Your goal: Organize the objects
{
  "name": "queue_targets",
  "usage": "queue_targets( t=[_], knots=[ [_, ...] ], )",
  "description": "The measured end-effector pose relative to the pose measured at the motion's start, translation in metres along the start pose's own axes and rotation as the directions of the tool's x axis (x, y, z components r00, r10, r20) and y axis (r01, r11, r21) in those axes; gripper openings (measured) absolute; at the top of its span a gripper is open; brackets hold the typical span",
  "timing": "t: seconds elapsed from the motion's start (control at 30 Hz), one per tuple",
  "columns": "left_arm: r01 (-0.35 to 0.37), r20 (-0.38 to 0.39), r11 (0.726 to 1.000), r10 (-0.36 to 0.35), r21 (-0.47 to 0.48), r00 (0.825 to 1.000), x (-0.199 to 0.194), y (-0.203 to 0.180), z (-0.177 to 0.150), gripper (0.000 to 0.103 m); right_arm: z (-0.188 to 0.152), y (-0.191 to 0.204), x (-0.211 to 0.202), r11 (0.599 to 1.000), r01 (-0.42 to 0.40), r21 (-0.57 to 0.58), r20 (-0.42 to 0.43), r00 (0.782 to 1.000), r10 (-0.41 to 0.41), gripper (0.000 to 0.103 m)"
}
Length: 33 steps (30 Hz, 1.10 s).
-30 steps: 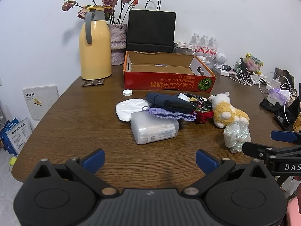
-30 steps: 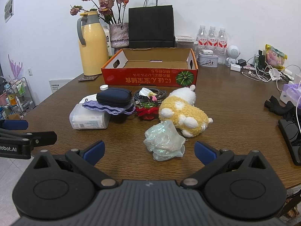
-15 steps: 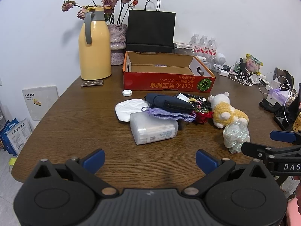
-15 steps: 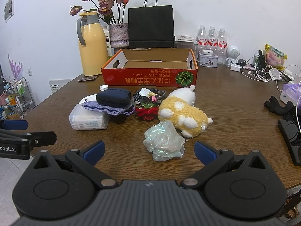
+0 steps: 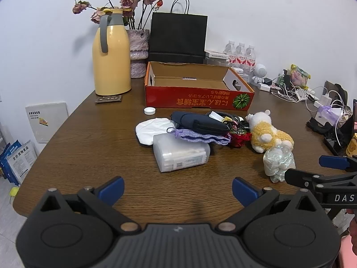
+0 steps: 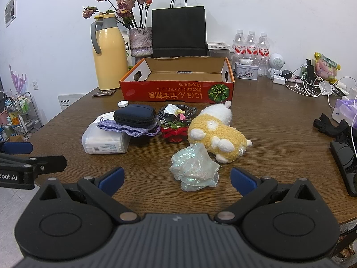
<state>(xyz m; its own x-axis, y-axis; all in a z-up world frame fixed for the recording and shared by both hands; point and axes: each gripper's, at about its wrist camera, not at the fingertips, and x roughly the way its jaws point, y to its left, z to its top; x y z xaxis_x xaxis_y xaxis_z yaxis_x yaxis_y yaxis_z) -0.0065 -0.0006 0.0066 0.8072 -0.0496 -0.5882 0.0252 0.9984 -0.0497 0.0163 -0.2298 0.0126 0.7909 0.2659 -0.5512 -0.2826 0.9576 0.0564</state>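
Note:
An open red cardboard box (image 5: 196,99) (image 6: 176,92) stands at the back of the wooden table, empty inside. In front of it lies a pile: a clear plastic box (image 5: 181,154) (image 6: 104,140), a purple knitted pouch (image 5: 200,137), a dark blue case (image 5: 198,122) (image 6: 135,115), a white cloth (image 5: 154,129), cables (image 6: 178,111), a red flower (image 6: 174,134), a yellow plush toy (image 5: 267,134) (image 6: 218,134) and a crumpled clear bag (image 6: 194,167) (image 5: 277,163). My left gripper (image 5: 177,188) is open and empty, short of the plastic box. My right gripper (image 6: 176,178) is open and empty, with the bag between its fingertips' line.
A yellow thermos (image 5: 111,55), a flower vase (image 5: 138,51), a black paper bag (image 5: 178,38) and water bottles (image 6: 251,44) stand behind the box. A white cap (image 5: 149,111) lies by the box. Chargers and cables (image 6: 312,87) clutter the right side.
Both grippers have crept slightly forward toward the pile. Nothing on the table has moved.

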Motion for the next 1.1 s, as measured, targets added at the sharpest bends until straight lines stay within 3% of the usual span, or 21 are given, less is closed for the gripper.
queue_targets(
  t=[1.1],
  knots=[
    [-0.003, -0.026, 1.000, 0.003, -0.006, 1.000, 0.018, 0.002, 0.000, 0.103, 0.002, -0.003, 0.015, 1.000, 0.001, 0.004, -0.025, 1.000, 0.000, 0.103]
  ],
)
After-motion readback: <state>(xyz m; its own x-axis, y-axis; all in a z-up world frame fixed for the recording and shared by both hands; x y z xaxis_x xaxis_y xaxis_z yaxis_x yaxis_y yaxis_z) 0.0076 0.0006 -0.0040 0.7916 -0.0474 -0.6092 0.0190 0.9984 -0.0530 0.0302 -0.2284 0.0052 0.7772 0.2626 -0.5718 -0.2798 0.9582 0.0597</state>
